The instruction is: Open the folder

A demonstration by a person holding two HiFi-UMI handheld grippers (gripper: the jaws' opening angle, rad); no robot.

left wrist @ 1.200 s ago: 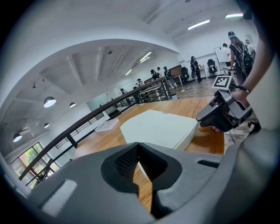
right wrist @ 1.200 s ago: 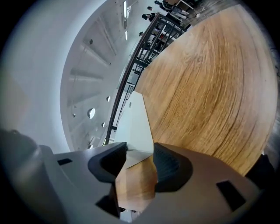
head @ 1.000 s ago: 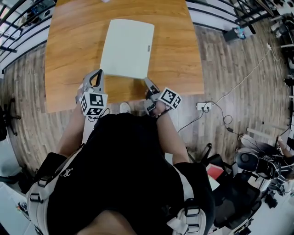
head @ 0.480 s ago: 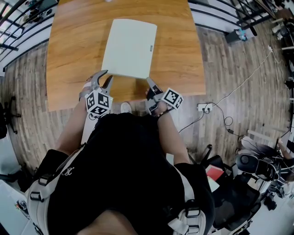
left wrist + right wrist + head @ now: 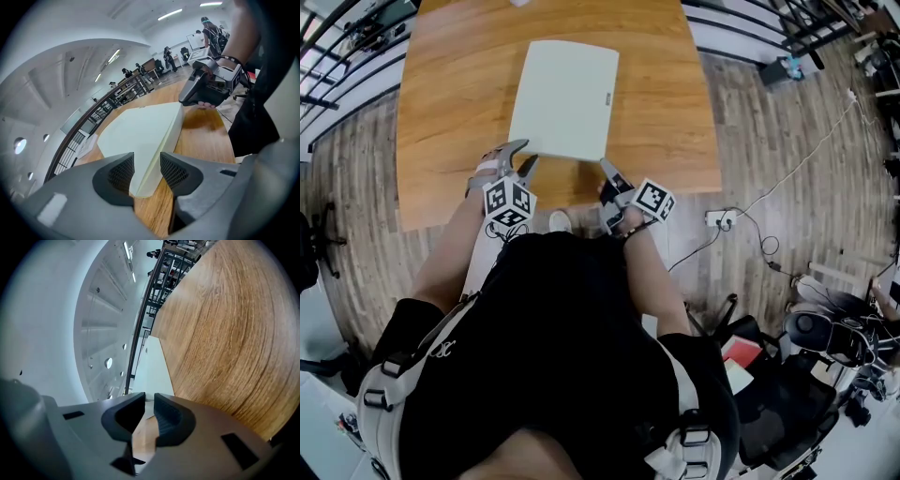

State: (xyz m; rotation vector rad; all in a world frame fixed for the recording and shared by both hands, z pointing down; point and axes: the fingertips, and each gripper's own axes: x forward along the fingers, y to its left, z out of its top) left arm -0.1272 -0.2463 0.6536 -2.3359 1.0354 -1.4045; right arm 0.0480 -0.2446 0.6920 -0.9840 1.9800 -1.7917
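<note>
A pale green folder lies shut and flat on the wooden table. My left gripper is at its near left corner. Its jaws have just been opening and stand wide, with that corner between them and untouched by either pad. My right gripper rests at the near right corner. Its jaws have just been closing to a narrow gap. The folder's edge shows just past the tips, and bare wood shows in the gap.
The table's near edge runs just under both grippers. A power strip with cables lies on the plank floor to the right, near chairs and gear. Black railings run along the left. People stand far off.
The left gripper has come down and in toward the folder's near left corner, rolled, and its jaws have gone from shut to wide apart. The right gripper has kept its place.
</note>
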